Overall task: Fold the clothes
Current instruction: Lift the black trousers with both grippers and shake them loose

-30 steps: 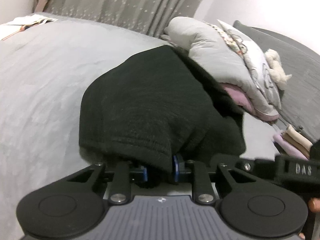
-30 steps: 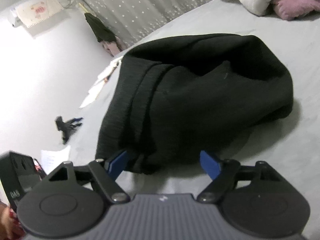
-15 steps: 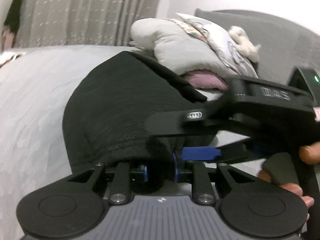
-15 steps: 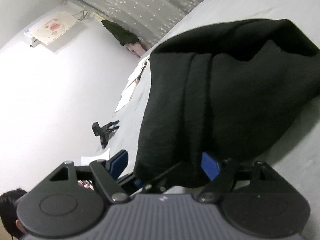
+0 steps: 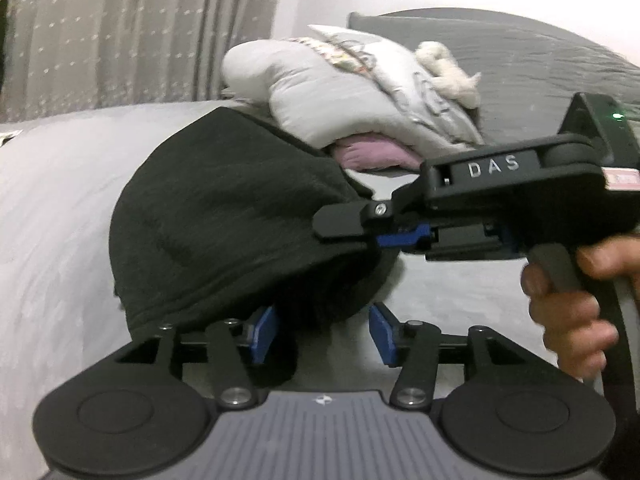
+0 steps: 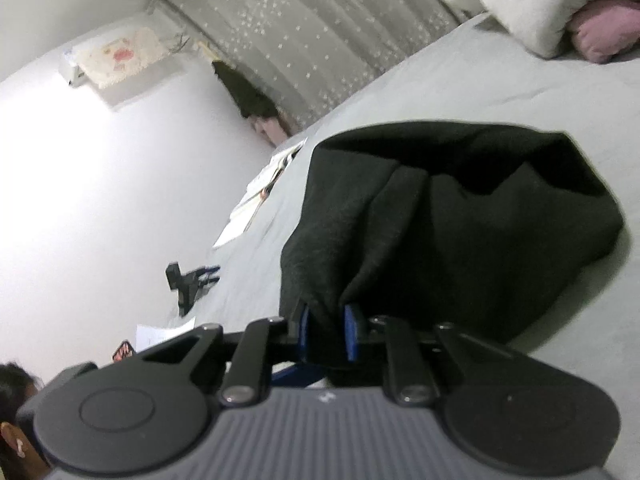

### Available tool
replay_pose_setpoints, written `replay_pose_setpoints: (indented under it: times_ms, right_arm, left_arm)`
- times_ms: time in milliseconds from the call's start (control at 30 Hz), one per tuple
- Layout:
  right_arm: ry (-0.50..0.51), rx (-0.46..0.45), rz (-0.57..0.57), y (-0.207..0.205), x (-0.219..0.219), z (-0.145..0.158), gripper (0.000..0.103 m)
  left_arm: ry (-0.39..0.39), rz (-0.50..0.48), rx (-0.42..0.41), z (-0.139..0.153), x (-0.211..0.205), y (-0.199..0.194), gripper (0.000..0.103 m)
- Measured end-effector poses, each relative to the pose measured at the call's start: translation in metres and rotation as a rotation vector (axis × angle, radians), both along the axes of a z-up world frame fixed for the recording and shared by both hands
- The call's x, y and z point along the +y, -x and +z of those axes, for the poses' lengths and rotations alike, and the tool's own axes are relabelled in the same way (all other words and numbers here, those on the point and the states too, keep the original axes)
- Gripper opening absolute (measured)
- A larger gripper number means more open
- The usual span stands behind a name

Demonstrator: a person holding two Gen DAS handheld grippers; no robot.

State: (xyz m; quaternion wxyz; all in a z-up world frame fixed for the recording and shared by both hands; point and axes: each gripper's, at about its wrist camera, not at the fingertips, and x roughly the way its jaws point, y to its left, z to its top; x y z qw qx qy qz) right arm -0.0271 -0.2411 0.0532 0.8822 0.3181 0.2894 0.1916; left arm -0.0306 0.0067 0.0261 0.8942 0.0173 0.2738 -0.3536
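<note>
A black knit garment [image 5: 224, 220] lies bunched on the grey bed [image 5: 52, 220], with its near edge lifted. My left gripper [image 5: 323, 334] is opening; a fold of the fabric still hangs between its blue pads [image 5: 264, 334], and the right pad stands apart from it. My right gripper [image 5: 360, 232] comes in from the right, held by a hand [image 5: 572, 312], and pinches the garment's edge. In the right wrist view its jaws [image 6: 328, 334] are closing, and the pads press on a gathered fold of the black garment [image 6: 460, 220].
A heap of pale bedding [image 5: 328, 92] with a pink pillow [image 5: 368, 152] and a plush toy [image 5: 448, 72] lies against the grey headboard [image 5: 520, 60]. Papers [image 6: 256, 200] and a black clamp [image 6: 192, 280] lie on the bed's far side. A curtain [image 5: 120, 32] hangs behind.
The left jaws, shut on the garment's edge before, have spread apart. The right gripper swung in across the left view, and its wide jaws closed on the fabric and lifted it.
</note>
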Motion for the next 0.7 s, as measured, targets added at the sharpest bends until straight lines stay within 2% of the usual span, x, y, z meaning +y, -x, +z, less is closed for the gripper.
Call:
replay_pose_setpoints:
  times_ms: [133,300,400,467,700]
  right_arm:
    - [0.017,-0.020,-0.076,0.016,-0.029,0.010,0.015]
    - [0.048,-0.018,-0.154,0.032,-0.051,0.014,0.015]
    - [0.049,-0.008,-0.190,0.033,-0.059,0.013,0.015]
    - [0.053,-0.004,-0.219,0.040,-0.057,0.009,0.015]
    - [0.054,0.047,-0.290,0.045,-0.078,-0.002,0.015]
  left_arm:
    - [0.002,0.015,-0.006,0.005,0.005,0.005,0.062]
    - [0.044,0.028,0.040,0.007,0.014,0.002,0.062]
    - [0.048,0.026,0.062,0.006,0.011,0.000,0.062]
    - [0.031,0.043,0.043,0.007,0.007,-0.001,0.064]
    - [0.078,0.050,0.053,0.003,0.003,-0.004,0.068]
